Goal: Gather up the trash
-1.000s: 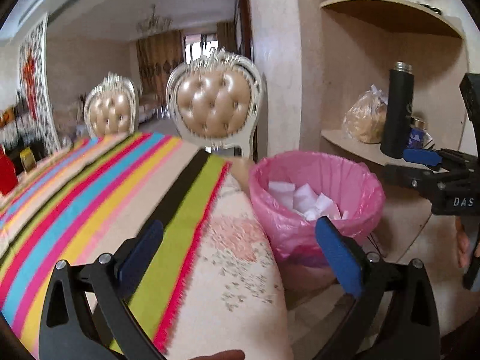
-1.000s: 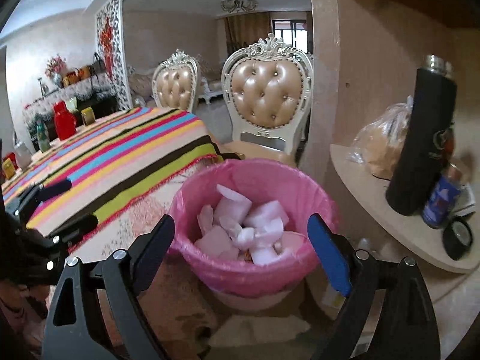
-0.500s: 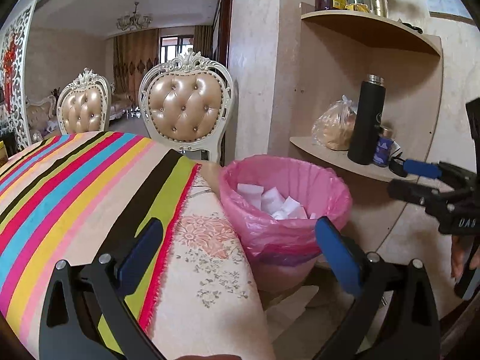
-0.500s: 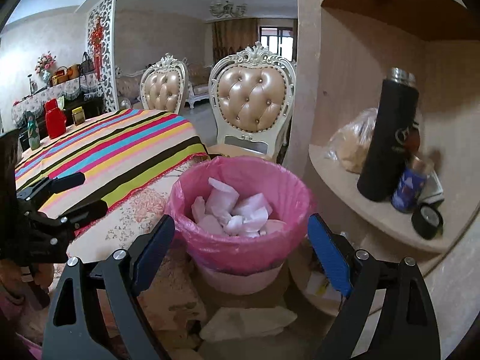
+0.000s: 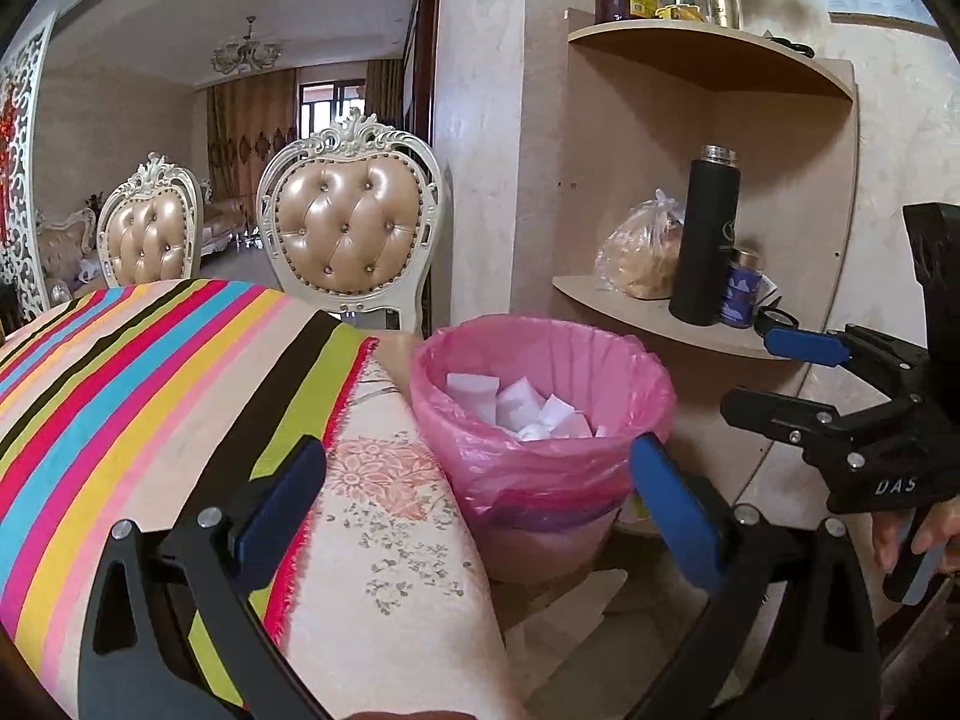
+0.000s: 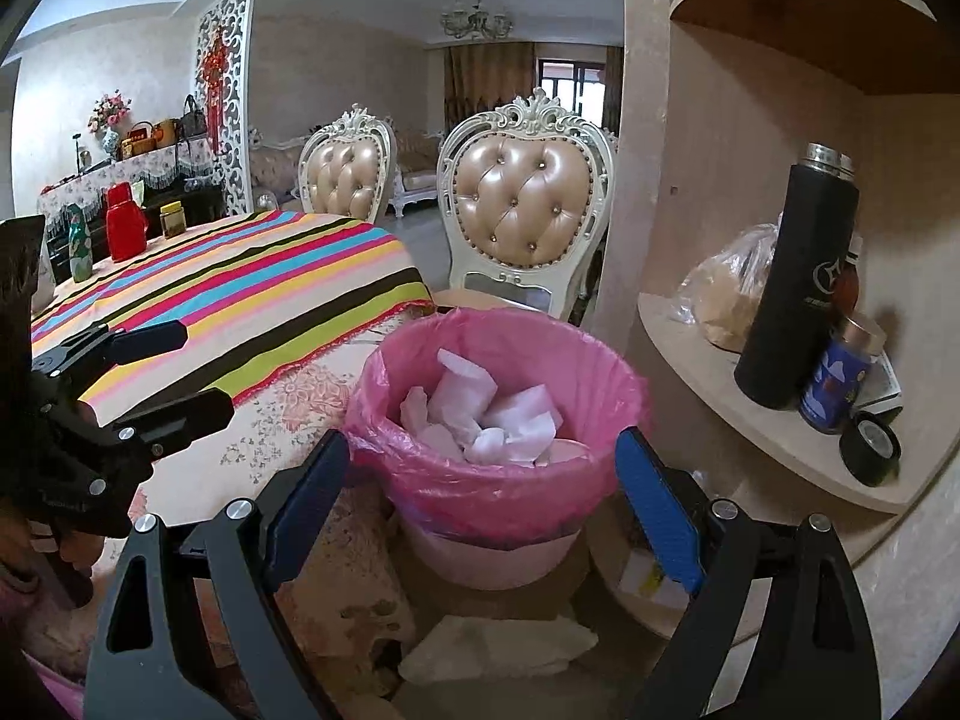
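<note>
Nearest in the right wrist view, the right gripper (image 6: 480, 498) is seen with its blue-padded fingers (image 6: 657, 507) spread wide and nothing held between them; in the left wrist view the left gripper (image 5: 477, 501) is likewise shown with its fingers (image 5: 675, 510) spread apart and empty. Just below the right gripper, a crumpled piece of white paper (image 6: 498, 645) is seen lying on the floor, in front of the bin. The bin (image 6: 498, 414), lined with a pink bag (image 5: 540, 414), is framed between the right gripper's fingers; it is found just beside the draped edge of the surface (image 6: 240, 294); white scraps of trash (image 6: 486, 414) are piled inside it, below the rim. The surface is covered by a floral cloth (image 5: 384, 516) and, over that, a striped cloth (image 5: 150, 372); a red jug (image 6: 125, 222), a small jar (image 6: 173, 219) and a green bottle (image 6: 79, 243) are stood at its far end. To the right of the bin, a curved shelf (image 6: 750, 420) is fixed to the wall; a black flask (image 6: 792, 288), a blue can (image 6: 837, 381), a roll of black tape (image 6: 870, 447) and a bagged loaf (image 6: 729, 294) are set on it. Beyond the bin, two tufted chairs (image 6: 525, 210) are placed at the surface.
</note>
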Action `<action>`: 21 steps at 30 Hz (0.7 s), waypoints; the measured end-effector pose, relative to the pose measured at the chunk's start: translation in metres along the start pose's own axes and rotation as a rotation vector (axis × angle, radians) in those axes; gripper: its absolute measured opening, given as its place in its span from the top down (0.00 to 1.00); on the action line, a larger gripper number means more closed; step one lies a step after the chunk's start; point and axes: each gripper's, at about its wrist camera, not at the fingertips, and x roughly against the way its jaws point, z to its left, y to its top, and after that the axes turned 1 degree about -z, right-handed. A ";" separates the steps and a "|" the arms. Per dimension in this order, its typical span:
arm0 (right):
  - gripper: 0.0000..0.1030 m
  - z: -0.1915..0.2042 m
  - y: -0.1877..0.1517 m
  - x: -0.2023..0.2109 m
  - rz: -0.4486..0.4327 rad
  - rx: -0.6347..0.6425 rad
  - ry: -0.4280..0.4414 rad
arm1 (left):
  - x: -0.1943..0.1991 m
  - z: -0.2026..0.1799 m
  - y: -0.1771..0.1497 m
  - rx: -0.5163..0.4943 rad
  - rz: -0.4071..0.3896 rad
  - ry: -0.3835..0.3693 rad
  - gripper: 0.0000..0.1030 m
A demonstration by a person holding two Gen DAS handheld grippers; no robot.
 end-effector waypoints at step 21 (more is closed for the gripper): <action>0.17 0.005 0.000 -0.002 0.002 0.002 0.019 | -0.001 -0.001 0.001 0.000 0.001 -0.005 0.05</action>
